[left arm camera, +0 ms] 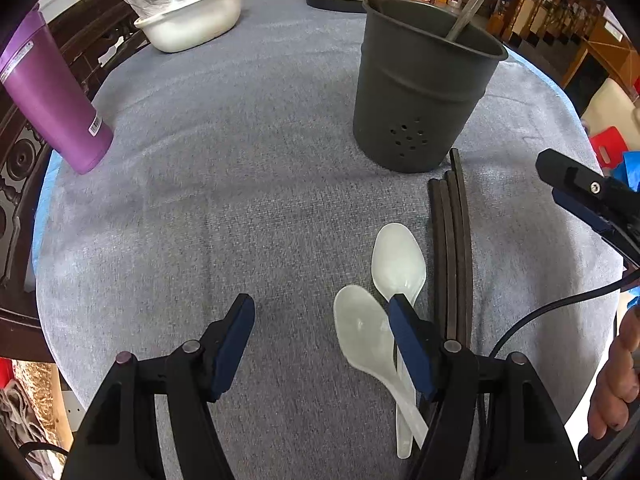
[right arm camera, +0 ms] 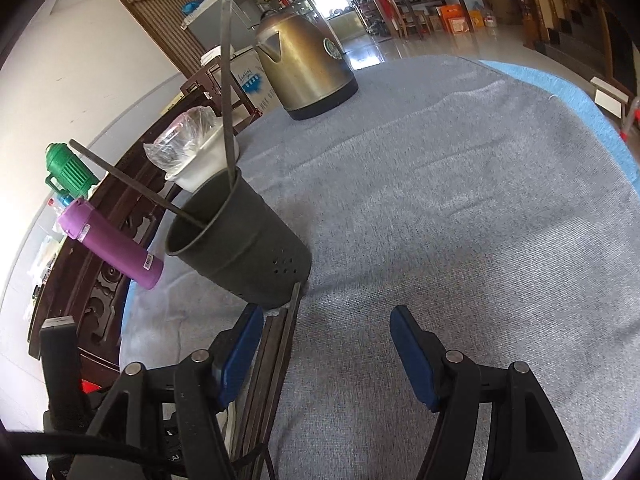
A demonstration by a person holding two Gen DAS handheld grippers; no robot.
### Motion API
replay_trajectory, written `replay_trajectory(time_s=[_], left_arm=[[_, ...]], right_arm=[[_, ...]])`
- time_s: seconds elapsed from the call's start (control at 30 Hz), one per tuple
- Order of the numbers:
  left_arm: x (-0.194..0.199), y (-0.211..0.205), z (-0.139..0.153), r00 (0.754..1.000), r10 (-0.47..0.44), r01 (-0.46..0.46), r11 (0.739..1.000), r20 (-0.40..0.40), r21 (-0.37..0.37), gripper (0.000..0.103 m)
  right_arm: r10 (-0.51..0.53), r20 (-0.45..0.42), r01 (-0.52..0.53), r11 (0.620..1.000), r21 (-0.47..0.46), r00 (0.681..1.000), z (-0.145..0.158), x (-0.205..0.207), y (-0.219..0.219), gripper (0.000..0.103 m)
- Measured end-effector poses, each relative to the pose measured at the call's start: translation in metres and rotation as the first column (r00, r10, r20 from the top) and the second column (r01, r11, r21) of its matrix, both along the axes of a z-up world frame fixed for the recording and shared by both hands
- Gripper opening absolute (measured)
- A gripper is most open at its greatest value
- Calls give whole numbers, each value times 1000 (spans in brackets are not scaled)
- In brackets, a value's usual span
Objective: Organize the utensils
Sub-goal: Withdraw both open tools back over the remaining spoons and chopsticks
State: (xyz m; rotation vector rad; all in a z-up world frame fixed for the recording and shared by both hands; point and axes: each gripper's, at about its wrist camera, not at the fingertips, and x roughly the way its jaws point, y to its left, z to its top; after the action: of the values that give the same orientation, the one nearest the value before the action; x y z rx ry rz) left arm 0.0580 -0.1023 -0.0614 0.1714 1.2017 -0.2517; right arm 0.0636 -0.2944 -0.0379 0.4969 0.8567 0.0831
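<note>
A dark grey utensil cup (left arm camera: 420, 92) stands on the grey cloth with a dark stick and a metal handle leaning in it; it also shows in the right wrist view (right arm camera: 244, 248). Two white plastic spoons (left arm camera: 396, 260) lie side by side in front of it. Several dark chopsticks (left arm camera: 450, 240) lie just right of the spoons, reaching to the cup's base, also in the right wrist view (right arm camera: 276, 356). My left gripper (left arm camera: 320, 344) is open and empty, its right finger over the spoons. My right gripper (right arm camera: 326, 348) is open and empty, its left finger beside the chopsticks.
A purple bottle (left arm camera: 52, 96) stands at the table's left edge. A white basin (left arm camera: 192, 20) with a plastic bag and a brass kettle (right arm camera: 308, 68) stand at the far side. The grey cloth (right arm camera: 460, 208) covers the table. A green jug (right arm camera: 68, 168) stands beyond the table.
</note>
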Motion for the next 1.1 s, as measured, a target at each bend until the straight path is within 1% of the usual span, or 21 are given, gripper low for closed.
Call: replay_trajectory(time_s=[0.3, 0.5, 0.63, 0.97, 1.1], left_arm=[[-7, -6, 4, 1000, -11, 11, 1000, 2, 5, 70], [-16, -3, 12, 1000, -5, 5, 1000, 17, 6, 70], [-25, -2, 16, 1000, -10, 9, 1000, 22, 3, 70], [-63, -12, 25, 999, -40, 40, 999, 13, -4, 70], [-67, -14, 19, 999, -54, 54, 998, -8, -13, 70]], right_arm=[[-2, -4, 2, 1000, 13, 1000, -2, 0, 0, 69], [13, 5, -13, 1000, 17, 1000, 1, -4, 5, 68], [26, 10, -26, 1000, 12, 1000, 4, -8, 10, 68], [23, 19, -23, 1000, 21, 1000, 10, -20, 11, 68], [24, 19, -24, 999, 28, 1000, 9, -23, 11, 68]])
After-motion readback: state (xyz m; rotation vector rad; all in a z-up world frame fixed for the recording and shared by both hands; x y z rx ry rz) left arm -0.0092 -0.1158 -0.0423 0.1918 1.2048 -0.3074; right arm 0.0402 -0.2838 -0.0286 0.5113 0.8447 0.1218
